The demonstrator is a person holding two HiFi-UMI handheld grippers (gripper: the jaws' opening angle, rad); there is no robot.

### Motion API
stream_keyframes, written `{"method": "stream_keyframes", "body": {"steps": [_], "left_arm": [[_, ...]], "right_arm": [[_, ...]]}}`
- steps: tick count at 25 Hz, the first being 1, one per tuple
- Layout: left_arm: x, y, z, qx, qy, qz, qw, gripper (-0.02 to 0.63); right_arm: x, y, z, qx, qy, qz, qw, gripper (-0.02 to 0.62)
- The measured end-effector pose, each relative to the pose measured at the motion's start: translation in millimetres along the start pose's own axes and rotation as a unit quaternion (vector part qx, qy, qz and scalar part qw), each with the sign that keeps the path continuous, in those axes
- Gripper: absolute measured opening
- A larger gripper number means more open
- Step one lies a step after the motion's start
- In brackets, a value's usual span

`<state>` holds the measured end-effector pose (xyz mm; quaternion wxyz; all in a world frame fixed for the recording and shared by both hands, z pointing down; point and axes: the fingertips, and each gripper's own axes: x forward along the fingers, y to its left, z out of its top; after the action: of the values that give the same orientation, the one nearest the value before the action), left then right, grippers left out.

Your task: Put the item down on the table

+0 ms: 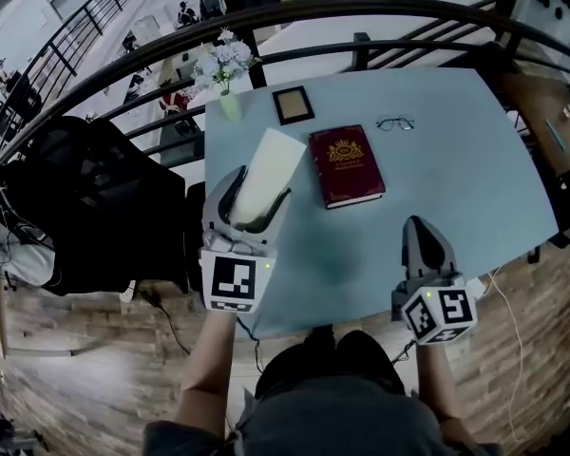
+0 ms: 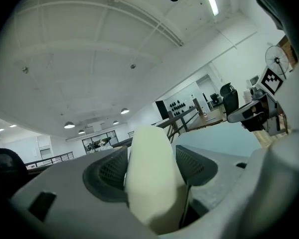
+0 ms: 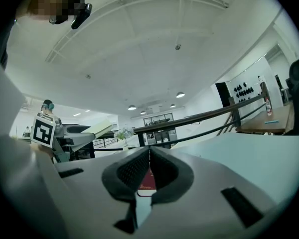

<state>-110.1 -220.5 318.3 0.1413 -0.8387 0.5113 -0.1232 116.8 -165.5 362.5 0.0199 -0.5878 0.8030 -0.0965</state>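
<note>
A cream-white flat item (image 1: 266,173), like a closed book or pad, is clamped between the jaws of my left gripper (image 1: 250,200) and juts forward above the light blue table (image 1: 456,169). Seen from the left gripper view, the item (image 2: 150,176) fills the gap between the two dark pads (image 2: 105,172), tilted upward. My right gripper (image 1: 426,237) rests low near the table's front edge with its jaws pressed together and nothing between them; its pads (image 3: 134,169) meet in the right gripper view (image 3: 149,169).
A dark red book (image 1: 346,166) lies mid-table beside the held item. Behind it are a small framed picture (image 1: 293,104), eyeglasses (image 1: 395,123) and a vase of white flowers (image 1: 225,68). A black railing (image 1: 361,12) curves behind the table; a dark chair (image 1: 95,207) stands left.
</note>
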Motion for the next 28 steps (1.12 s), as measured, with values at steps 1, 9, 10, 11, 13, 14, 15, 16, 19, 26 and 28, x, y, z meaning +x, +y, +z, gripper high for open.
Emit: {"method": "stream_keyframes", "body": {"steps": [1, 9, 10, 11, 13, 14, 15, 16, 19, 26, 28], "left_arm": [[4.0, 1.2, -1.9, 0.001, 0.0, -0.003, 1.0, 0.307], [42.0, 7.6, -37.1, -0.017, 0.022, -0.023, 0.9993, 0.307], [47.3, 7.3, -42.3, -0.018, 0.028, -0.025, 0.9991, 0.307], [52.2, 6.7, -47.9, -0.018, 0.034, -0.027, 0.9989, 0.307], [60.3, 4.6, -60.4, -0.015, 0.049, -0.029, 0.9983, 0.307], [63.9, 3.6, -67.1, -0.013, 0.057, -0.031, 0.9978, 0.307], [67.7, 2.7, -73.9, -0.012, 0.065, -0.033, 0.9973, 0.307], [71.5, 1.9, -80.9, -0.013, 0.073, -0.035, 0.9966, 0.307], [82.0, -0.1, -103.1, -0.022, 0.097, -0.04, 0.9942, 0.307], [99.1, -4.2, -165.1, -0.046, 0.151, -0.04, 0.9866, 0.307], [103.1, -5.8, -179.7, -0.051, 0.168, -0.042, 0.9836, 0.307]], "right_arm": [[1.3, -0.7, 0.3, -0.001, 0.0, -0.003, 1.0, 0.002], [7.1, -9.1, -4.4, 0.001, 0.005, -0.026, 1.0, 0.002], [8.1, -10.7, -5.0, 0.003, 0.005, -0.028, 1.0, 0.002], [9.0, -12.4, -5.5, 0.004, 0.006, -0.03, 1.0, 0.002], [10.8, -15.4, -6.0, 0.004, 0.005, -0.034, 0.999, 0.002], [12.0, -16.5, -6.0, 0.005, 0.005, -0.035, 0.999, 0.002], [13.5, -17.8, -5.7, 0.006, 0.004, -0.036, 0.999, 0.002], [15.2, -19.1, -5.3, 0.007, 0.003, -0.036, 0.999, 0.002], [20.2, -22.5, -5.3, 0.007, 0.006, -0.037, 0.999, 0.002], [29.8, -30.2, -13.3, 0.013, 0.018, -0.039, 0.999, 0.002], [32.3, -32.1, -14.7, 0.013, 0.021, -0.041, 0.999, 0.002]]}}
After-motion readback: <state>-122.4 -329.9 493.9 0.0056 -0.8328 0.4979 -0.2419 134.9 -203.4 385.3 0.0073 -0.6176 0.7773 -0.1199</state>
